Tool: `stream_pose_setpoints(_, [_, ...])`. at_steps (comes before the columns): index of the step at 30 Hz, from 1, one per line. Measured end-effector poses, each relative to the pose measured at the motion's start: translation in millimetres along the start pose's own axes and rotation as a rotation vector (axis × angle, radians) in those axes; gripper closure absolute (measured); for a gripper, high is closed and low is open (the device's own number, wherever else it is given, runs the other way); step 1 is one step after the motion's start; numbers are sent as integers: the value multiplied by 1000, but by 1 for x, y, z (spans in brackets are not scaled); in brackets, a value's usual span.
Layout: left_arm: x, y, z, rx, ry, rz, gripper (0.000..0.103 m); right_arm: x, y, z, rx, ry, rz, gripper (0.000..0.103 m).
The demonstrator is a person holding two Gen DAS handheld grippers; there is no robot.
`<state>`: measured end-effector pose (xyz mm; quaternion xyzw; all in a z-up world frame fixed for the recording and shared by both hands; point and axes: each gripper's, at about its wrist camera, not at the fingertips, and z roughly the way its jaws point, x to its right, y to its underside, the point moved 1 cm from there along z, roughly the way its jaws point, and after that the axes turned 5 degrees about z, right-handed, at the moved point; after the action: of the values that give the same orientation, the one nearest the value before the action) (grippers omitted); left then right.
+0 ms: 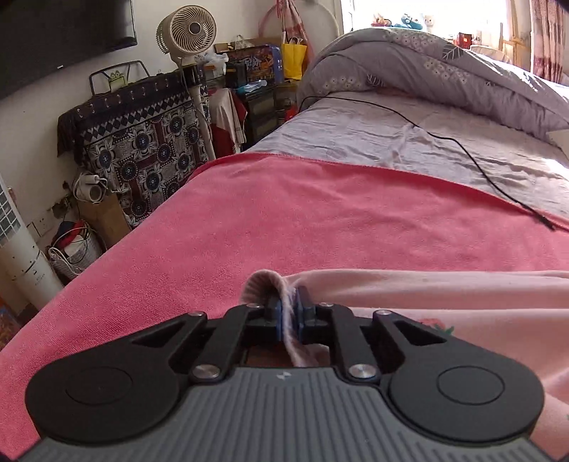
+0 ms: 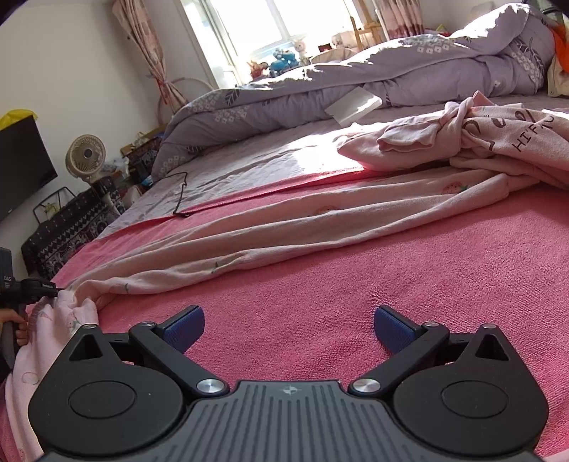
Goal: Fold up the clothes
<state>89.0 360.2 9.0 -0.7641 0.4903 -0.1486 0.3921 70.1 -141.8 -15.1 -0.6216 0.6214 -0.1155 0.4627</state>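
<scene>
Pink garment (image 2: 284, 227), pale and printed with small strawberries, lies stretched in long folds across your pink towel (image 2: 355, 295), running from the near left of the right wrist view to the far right. Its ribbed hem (image 1: 290, 320) sits between the blue pads of your left gripper (image 1: 288, 316); the jaws stand narrow, with the cloth filling the gap between them. In the right wrist view, that same gripper (image 2: 53, 286) appears at the left edge, at the garment's near end. Your right gripper (image 2: 288, 328) hovers over bare towel, jaws wide and nothing between them. A second pink garment (image 2: 498, 142), with dark lettering, lies crumpled at the far right. Beyond the towel, a grey bedsheet (image 1: 373, 135) carries a black cable (image 1: 462, 149), and a lilac quilt (image 1: 444, 71) is heaped at the far end. A fan (image 1: 188, 30) stands left of the bed.
</scene>
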Motion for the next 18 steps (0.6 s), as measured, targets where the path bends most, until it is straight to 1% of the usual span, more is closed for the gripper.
stream_pose_setpoints(1, [-4,-2,-6,-14,27,5,82,0,0,0,0,0,0,0])
stream_pose_setpoints(2, [-9,-4,-15,-10,52,20,75,0,0,-1,1,-1,1,0])
stream_pose_setpoints(3, [-15,-4,-21,-5,55,28,70,0,0,-1,2,-1,1,0])
stream_pose_setpoints(5, [-31,-7,-39,17,38,41,52,0,-1,-2,7,-1,2,0])
stream_pose_setpoints(8, [-62,-3,-64,29,32,32,50,-2,-2,-10,36,11,-2,0])
stream_pose_setpoints(9, [-69,1,-75,41,18,55,50,-4,-2,-17,63,7,-5,0])
stream_pose_setpoints(11, [-74,18,-104,104,5,151,51,-7,-1,-33,114,-14,-4,0])
stream_pose_setpoints(13, [-69,49,-136,171,56,269,50,-10,2,-47,127,-41,-2,0])
stream_pose_setpoints(15, [-56,82,-162,217,94,384,49,-14,6,-59,126,-60,-9,0])
stream_pose_setpoints(16, [-49,99,-175,241,112,441,48,-17,9,-63,120,-56,-25,0])
stream_pose_setpoints(18, [-28,132,-191,305,60,600,47,-26,18,-72,102,-47,-71,0])
